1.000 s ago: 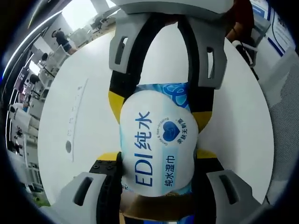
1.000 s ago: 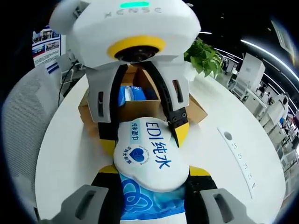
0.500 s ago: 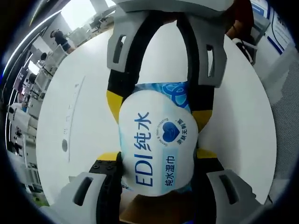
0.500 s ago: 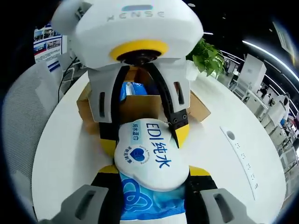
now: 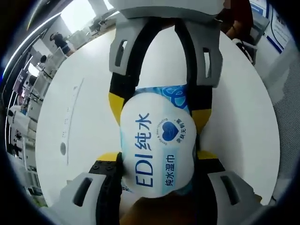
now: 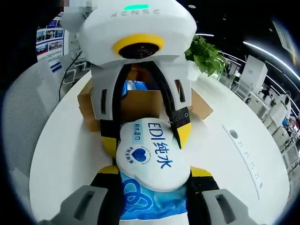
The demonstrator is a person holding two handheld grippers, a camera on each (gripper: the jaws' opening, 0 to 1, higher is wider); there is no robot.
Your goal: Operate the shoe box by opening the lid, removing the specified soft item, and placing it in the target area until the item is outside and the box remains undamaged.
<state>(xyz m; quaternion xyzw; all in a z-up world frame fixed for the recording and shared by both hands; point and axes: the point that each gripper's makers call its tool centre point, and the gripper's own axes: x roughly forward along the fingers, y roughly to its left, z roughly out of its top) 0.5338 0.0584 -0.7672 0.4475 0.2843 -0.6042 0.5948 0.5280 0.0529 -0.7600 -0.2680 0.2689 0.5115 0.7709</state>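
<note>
White table (image 6: 61, 154); both grippers on blue-and-white wet-wipes pack (image 5: 157, 150).

Both views are bright and evenly lit, seemingly from overhead office lights. The white table (image 5: 84, 93) reflects softly without hard glare, and only faint shadows sit beside the wet-wipe pack (image 5: 157, 145). The pack's print is sharp in both views; beyond it, the room's far side blurs and bends strongly toward the rim. Above the pack in the right gripper view, the ceiling is dark with thin light strips.
</note>
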